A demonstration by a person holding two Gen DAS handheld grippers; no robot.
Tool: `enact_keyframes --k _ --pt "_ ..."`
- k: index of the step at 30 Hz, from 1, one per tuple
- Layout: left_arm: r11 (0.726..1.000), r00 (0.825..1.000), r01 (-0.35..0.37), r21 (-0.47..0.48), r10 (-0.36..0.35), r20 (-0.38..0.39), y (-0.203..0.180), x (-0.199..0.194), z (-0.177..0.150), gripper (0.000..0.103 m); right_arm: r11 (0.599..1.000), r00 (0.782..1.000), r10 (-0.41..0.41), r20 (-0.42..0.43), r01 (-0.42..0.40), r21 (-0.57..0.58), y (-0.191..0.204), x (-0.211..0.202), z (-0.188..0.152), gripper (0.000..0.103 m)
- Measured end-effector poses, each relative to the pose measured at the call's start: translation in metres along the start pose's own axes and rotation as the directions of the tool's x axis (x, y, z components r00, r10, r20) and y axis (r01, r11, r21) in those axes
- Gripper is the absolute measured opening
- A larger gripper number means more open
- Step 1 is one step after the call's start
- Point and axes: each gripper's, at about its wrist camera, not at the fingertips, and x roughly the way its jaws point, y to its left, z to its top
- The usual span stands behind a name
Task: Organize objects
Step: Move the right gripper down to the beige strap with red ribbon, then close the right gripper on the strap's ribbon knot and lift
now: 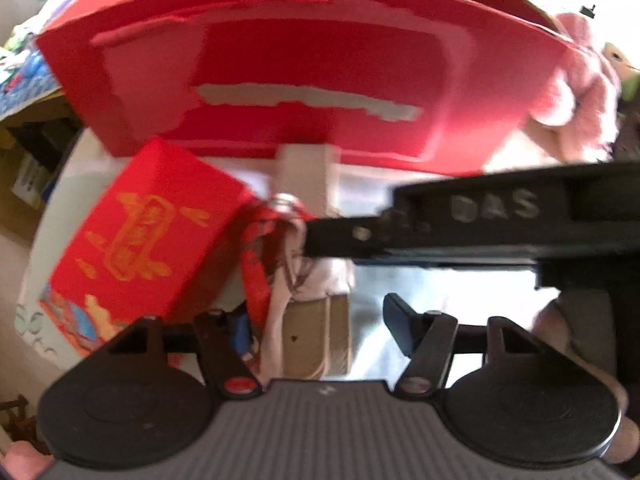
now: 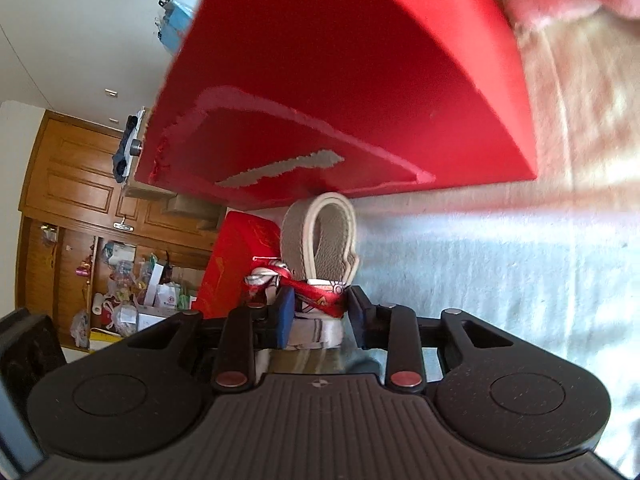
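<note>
Right wrist view: right gripper, jaws closed on a red-and-white patterned scarf; a blue pad faces the cloth on one finger. Scarf is tied round a beige strap loop, which stands just in front of the large red gift box. Box bears a torn grey strip on its near face and rests on a pale blanket. Small red carton with gold print, just beside the strap, on the box's near side. Wooden cabinet, well behind the box, shelves crowded with small items.

Left wrist view: left gripper, jaws spread wide, nothing between them. Same scarf hangs below the large red gift box, touching the small red carton, which sits tilted. Right gripper, black, lettered "DAS", reaches in from the side and meets the scarf. Pink plush toy, beside the box's far corner. Frame blurred; finer detail cannot be told.
</note>
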Motion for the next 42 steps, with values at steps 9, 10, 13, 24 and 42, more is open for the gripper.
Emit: enact_keyframes --k 9,10,13,24,42 --pt "0.992 0.996 0.087 0.092 -0.085 -0.018 -0.032 -0.005 -0.009 0.063 0.996 0.998 -0.069 -0.015 0.068 -0.058 -0.020 -0.041 0.001 0.032" --pt "0.991 0.997 0.076 0.110 -0.075 -0.017 -0.035 -0.006 -0.011 0.063 0.996 0.997 -0.070 -0.020 0.068 -0.053 -0.023 -0.044 0.000 0.032" --pt "0.991 0.997 0.070 0.112 -0.069 -0.018 -0.035 -0.006 -0.012 0.068 0.997 0.997 -0.070 -0.026 0.069 -0.034 -0.030 -0.048 -0.004 0.033" --pt "0.997 1.000 0.026 0.076 -0.027 0.010 -0.026 -0.003 0.000 0.061 0.998 0.999 -0.046 -0.004 0.046 -0.031 -0.018 -0.029 -0.007 0.039" --pt "0.997 0.999 -0.020 0.081 0.023 -0.030 -0.042 -0.018 -0.011 0.051 0.998 0.998 -0.061 -0.035 0.060 -0.032 -0.001 -0.030 -0.012 0.035"
